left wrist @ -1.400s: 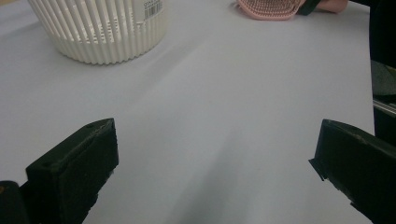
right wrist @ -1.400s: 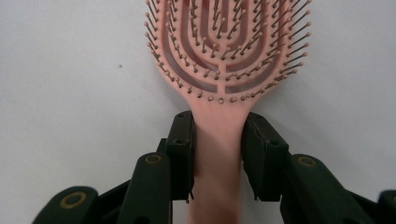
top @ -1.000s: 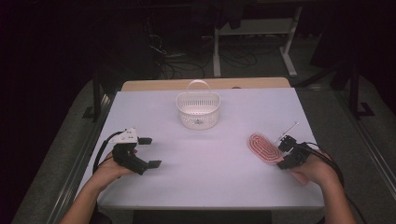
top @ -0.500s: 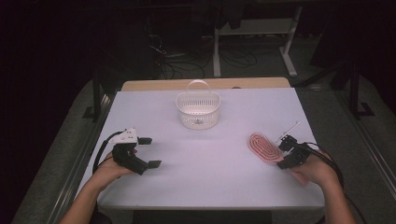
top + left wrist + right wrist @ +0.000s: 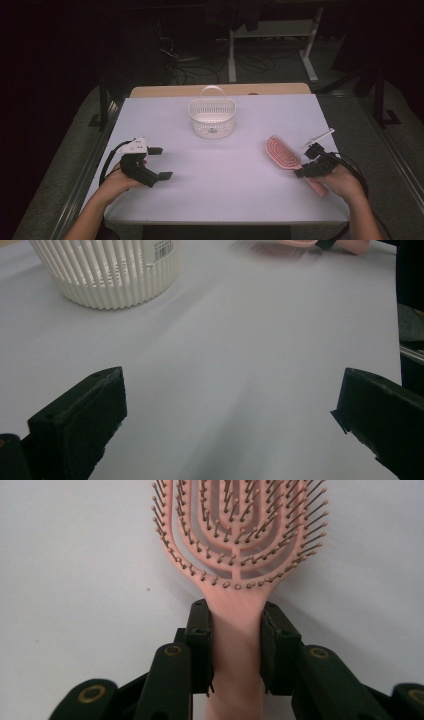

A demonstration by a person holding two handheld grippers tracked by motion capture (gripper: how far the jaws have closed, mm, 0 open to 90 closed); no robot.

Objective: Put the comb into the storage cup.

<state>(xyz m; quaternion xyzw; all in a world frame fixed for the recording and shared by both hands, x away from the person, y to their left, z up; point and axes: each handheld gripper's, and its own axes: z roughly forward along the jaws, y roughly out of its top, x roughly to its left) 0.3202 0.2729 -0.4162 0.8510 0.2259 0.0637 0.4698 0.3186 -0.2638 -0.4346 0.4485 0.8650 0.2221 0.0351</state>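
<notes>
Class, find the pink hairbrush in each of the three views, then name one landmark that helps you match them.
High view: pink hairbrush right of centre, handle in the right gripper.
Left gripper view: top edge, right of centre.
Right gripper view: centre, handle between the jaws.
Shared landmark: white basket, also at upper left in the left gripper view.

Left tongs (image 5: 159,163) are held low at the near left, jaws spread wide apart and pointed right and slightly far; nothing is seen between them. Left hand (image 5: 116,182) is wrapped around the body, forearm entering from the near left edge. Right tongs (image 5: 306,161) are held at the near right, pointed left and far, jaws narrowed and clamped. Right hand (image 5: 340,181) is curled behind them, forearm entering from the near right.
</notes>
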